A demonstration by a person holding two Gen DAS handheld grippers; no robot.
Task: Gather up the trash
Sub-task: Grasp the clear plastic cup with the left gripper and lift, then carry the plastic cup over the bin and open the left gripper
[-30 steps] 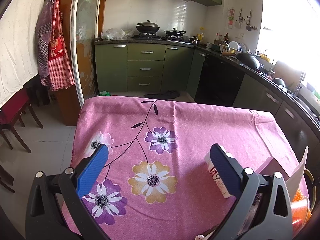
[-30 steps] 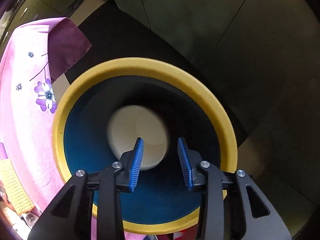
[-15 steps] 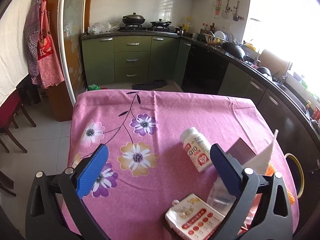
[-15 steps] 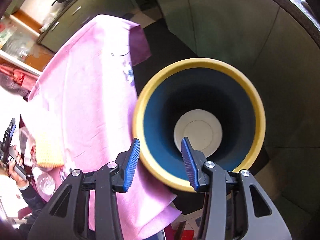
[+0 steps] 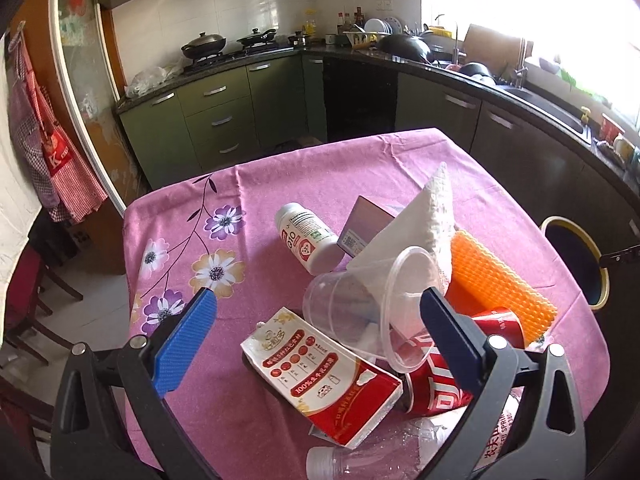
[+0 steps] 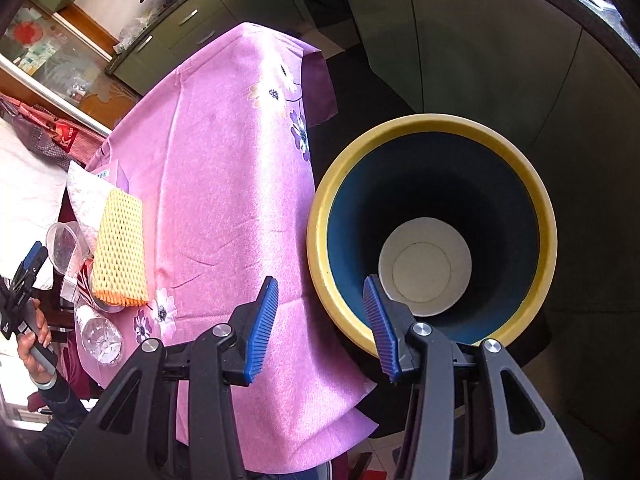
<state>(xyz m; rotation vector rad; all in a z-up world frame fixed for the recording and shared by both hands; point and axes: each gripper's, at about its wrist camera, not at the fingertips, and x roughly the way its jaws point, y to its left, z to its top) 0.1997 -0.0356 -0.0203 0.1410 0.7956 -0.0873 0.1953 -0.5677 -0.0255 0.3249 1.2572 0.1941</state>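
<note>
My left gripper is open and empty above a pile of trash on the pink tablecloth: a red-and-white carton, a clear plastic cup, a red can, a white pill bottle, orange foam netting, a white tissue and a clear water bottle. My right gripper is open and empty above the near rim of the yellow-rimmed blue bin, which holds a white disc. The bin also shows in the left wrist view.
The bin stands on the floor by the table's right edge, in front of dark green cabinets. A small purple box lies behind the tissue. Kitchen counters run behind and right of the table. Red chairs stand to the left.
My left gripper has pulled back and tilted down, so the trash pile came into view beneath it. My right gripper has drawn away from over the bin toward the table edge, staying open.
</note>
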